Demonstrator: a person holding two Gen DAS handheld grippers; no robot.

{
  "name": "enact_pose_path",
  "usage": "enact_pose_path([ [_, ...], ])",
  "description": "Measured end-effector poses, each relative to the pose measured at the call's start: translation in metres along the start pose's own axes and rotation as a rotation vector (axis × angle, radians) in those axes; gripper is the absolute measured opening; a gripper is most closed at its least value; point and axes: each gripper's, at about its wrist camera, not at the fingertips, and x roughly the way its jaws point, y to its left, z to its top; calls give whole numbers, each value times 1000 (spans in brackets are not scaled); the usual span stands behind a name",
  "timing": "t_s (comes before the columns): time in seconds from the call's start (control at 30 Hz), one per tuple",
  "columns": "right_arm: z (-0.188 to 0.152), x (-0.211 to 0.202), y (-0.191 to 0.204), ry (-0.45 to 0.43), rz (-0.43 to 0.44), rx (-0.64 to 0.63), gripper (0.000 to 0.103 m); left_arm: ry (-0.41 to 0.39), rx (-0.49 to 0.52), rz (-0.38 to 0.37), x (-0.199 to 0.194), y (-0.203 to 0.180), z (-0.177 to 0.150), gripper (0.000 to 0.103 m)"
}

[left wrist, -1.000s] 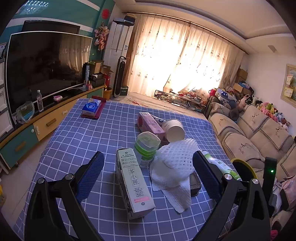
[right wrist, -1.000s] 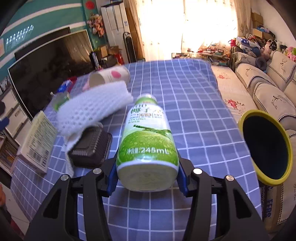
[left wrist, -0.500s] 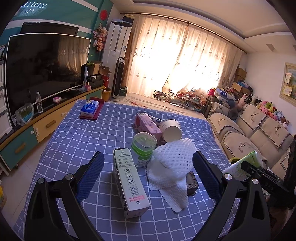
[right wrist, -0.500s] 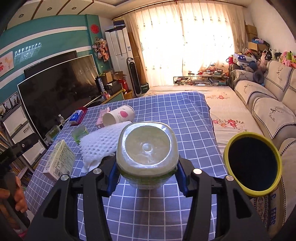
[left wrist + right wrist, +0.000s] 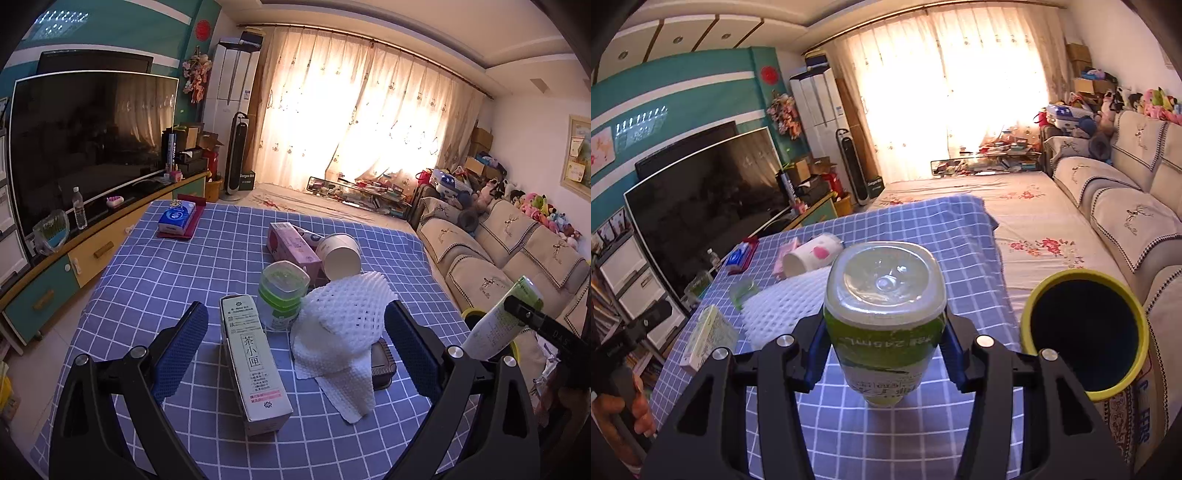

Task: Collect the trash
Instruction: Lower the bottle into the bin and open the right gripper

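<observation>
We see a bright living room — curtains point(image 5: 369, 122), sofa point(image 5: 517, 243), television point(image 5: 88, 144) — and a blue checked table point(image 5: 177, 280) strewn with trash. Our right tool point(image 5: 884, 341) clamps a green bottle point(image 5: 882, 321), lifted beside the yellow-rimmed bin point(image 5: 1086, 332); our left tool point(image 5: 295, 347) hangs open over a tall carton point(image 5: 255, 362).

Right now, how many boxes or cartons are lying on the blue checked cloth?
3: tall tea carton nearest the left gripper; pink box behind the green-lidded tub; blue tissue pack at the far left corner. More could hide under the white foam net.
</observation>
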Motion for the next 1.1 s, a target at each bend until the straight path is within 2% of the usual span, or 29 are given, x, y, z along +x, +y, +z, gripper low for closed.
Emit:
enact_pose_path([
  [0.2, 21, -19, -45, -81, -58, 68, 49, -3, 25, 24, 4, -10, 4, 95],
  [0.3, 29, -20, -78, -125, -158, 109, 49, -5, 33, 37, 4, -14, 5, 95],
  [0.4, 30, -9, -119, -123, -276, 163, 49, 2, 42, 50, 6, -16, 4, 95],
  [0.53, 22, 23, -169, -44, -399, 204, 49, 38, 60, 77, 15, -19, -5, 95],
  [0.67, -1, 63, -208, 78, -441, 249, 49, 80, 82, 102, 26, -22, -15, 95],
  [0.87, -34, 102, -233, 200, -488, 267, 50, 121, 84, 131, 37, -19, -23, 95],
  [0.93, -39, 107, -235, 208, -497, 267, 51, 124, 86, 139, 39, -18, -23, 95],
  [1.0, -38, 105, -232, 200, -511, 255, 59, 125, 86, 146, 40, -17, -23, 95],
  [1.1, -33, 96, -226, 166, -512, 244, 60, 122, 85, 153, 40, -16, -22, 95],
])
